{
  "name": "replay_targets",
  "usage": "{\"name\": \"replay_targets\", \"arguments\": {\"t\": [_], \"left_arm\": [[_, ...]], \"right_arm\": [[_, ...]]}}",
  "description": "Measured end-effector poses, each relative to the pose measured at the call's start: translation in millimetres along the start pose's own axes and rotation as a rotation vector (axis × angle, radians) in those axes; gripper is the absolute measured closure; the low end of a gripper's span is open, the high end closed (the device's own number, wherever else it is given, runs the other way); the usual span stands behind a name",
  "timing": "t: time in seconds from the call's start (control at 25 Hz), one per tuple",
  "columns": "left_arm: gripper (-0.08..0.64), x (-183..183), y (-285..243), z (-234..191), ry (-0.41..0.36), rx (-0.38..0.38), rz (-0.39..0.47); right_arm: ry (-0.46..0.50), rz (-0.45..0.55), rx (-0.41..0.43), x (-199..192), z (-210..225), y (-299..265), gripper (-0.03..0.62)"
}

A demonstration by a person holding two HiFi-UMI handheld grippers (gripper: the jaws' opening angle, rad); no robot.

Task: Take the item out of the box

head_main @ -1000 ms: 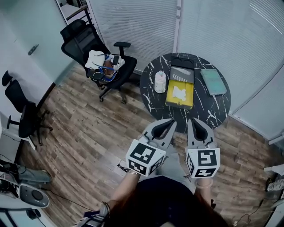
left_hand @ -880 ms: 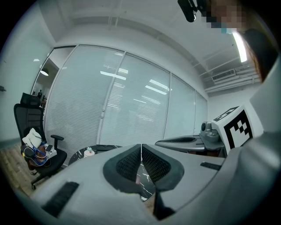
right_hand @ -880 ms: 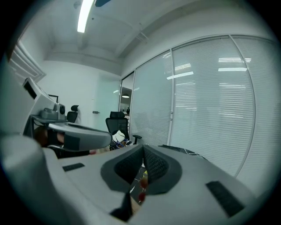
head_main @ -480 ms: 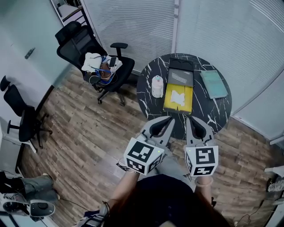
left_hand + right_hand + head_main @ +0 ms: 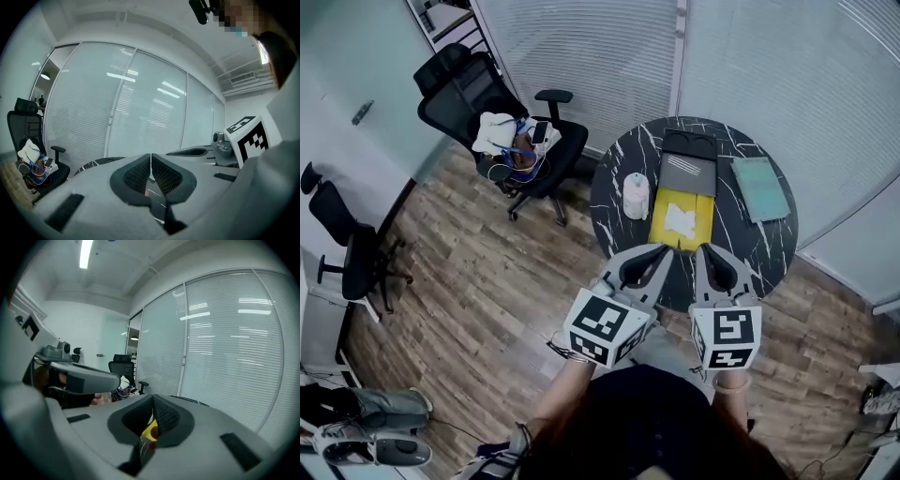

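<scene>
An open yellow box [image 5: 681,217] lies on the round black marble table [image 5: 619,178], with a white item [image 5: 681,221] inside it. Behind the box rests its dark grey lid [image 5: 686,173]. My left gripper [image 5: 664,253] and right gripper [image 5: 701,251] hover side by side over the table's near edge, short of the box. Both are shut and hold nothing. In the left gripper view the jaw tips [image 5: 150,157] touch. In the right gripper view, where the gripper [image 5: 153,399] is likewise shut, a patch of the yellow box [image 5: 151,431] shows through the gap behind the tips.
A white canister [image 5: 637,195] stands left of the box and a green notebook [image 5: 761,187] lies to its right. A black office chair [image 5: 502,122] piled with clothes stands left of the table, another chair [image 5: 352,248] farther left. Blinds close off the back.
The table and box have shifted slightly in the head view, and the gripper tips now reach over the table's near edge. Both grippers stay shut.
</scene>
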State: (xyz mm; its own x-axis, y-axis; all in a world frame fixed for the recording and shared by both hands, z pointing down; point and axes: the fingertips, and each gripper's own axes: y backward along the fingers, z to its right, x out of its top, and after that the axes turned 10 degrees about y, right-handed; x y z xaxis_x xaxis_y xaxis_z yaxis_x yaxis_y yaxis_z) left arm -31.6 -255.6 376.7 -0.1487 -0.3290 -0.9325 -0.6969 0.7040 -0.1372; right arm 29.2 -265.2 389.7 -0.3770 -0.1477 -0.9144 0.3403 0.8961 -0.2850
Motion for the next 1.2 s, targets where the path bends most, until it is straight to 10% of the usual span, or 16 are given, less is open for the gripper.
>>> {"name": "replay_targets", "arguments": {"t": [1.2], "left_arm": [[0.532,28,-81,-40,0.001,0.018,0.0]], "right_arm": [[0.115,-0.137,0.146,-44,36,-100,0.566]]}}
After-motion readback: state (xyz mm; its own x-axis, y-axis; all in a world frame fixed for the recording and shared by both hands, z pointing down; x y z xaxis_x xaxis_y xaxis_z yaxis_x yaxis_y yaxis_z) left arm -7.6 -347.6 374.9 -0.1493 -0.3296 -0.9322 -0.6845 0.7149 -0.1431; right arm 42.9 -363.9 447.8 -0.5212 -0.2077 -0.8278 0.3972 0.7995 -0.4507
